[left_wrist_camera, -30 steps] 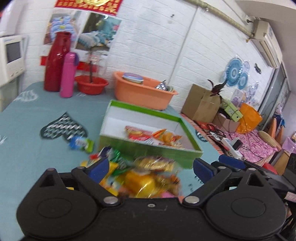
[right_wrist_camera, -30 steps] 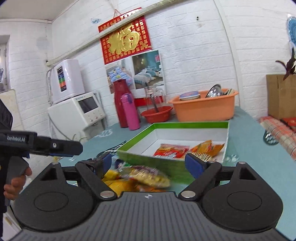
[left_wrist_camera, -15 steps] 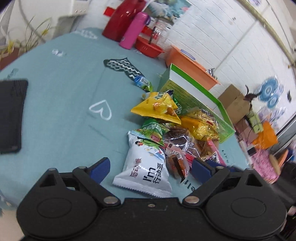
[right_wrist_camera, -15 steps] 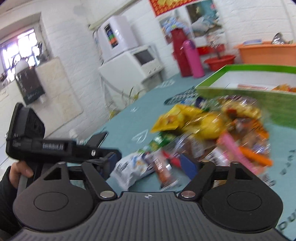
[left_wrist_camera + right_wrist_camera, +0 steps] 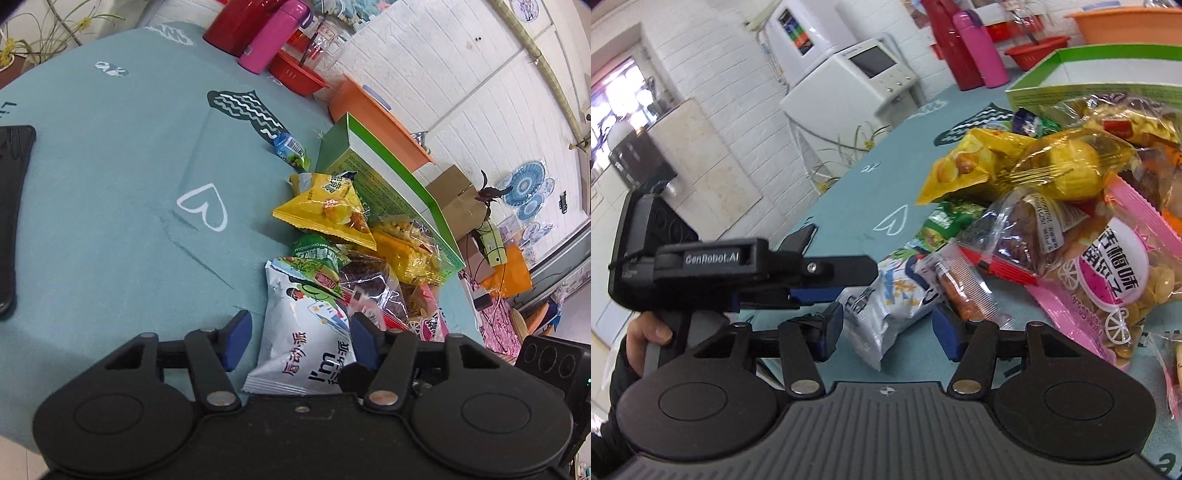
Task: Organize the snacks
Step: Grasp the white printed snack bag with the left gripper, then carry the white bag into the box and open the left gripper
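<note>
Teal cloth covers the worktop, and most of the snacks are seen heaped just outside the green box — little sorted, much left, it is judged. The box's contents cannot be made out from here. The white packet is framed by the left gripper, jaws just narrowed yet apart; the same packet is bracketed by the right gripper, likewise closing, nothing clamped.
</note>
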`<state>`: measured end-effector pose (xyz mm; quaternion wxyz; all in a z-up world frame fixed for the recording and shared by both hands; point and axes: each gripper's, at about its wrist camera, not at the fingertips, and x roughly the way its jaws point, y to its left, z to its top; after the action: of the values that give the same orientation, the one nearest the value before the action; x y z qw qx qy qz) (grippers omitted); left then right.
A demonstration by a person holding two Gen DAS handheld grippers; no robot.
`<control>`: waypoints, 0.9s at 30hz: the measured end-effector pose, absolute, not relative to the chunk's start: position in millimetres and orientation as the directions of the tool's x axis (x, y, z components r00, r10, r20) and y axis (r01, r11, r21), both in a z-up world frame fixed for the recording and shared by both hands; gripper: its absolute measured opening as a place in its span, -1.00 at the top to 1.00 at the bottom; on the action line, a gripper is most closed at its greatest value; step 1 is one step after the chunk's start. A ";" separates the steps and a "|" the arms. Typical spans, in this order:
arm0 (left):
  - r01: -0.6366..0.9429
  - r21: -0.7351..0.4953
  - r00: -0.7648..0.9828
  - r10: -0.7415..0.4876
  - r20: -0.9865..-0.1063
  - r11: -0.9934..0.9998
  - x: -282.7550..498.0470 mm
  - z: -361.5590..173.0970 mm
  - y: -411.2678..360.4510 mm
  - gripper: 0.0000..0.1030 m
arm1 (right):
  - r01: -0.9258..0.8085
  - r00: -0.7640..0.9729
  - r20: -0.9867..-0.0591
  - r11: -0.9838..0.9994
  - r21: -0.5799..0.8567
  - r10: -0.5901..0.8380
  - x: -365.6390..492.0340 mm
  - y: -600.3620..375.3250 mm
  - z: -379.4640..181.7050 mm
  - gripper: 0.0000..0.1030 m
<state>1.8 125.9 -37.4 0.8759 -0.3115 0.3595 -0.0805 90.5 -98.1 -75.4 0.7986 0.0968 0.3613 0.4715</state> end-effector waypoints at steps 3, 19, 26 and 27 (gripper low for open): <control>-0.068 -0.621 0.720 -0.392 -0.572 0.781 6.2 -43.1 124.9 -0.25 | -0.665 0.292 -0.487 0.540 0.516 0.823 96.7 -94.5 -81.6 -0.78; 0.082 -0.526 0.816 -0.361 -0.452 0.846 0.1 26.1 87.1 0.13 | -0.780 0.381 -0.307 0.482 0.400 0.872 79.7 -119.2 -41.4 -0.32; 0.233 -0.498 0.798 -0.457 -0.393 0.835 59.4 45.8 46.2 0.14 | -0.729 0.528 -0.227 0.574 0.372 0.818 105.8 -156.7 -22.5 -0.32; 0.246 -0.506 0.793 -0.472 -0.386 0.827 69.0 46.4 41.2 0.15 | -0.717 0.552 -0.218 0.592 0.369 0.805 110.6 -162.7 -20.5 -0.32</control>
<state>69.0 41.2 46.4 0.9207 -0.2206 0.2561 -0.1950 110.6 -162.7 -20.5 0.8729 0.1194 0.1844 0.4357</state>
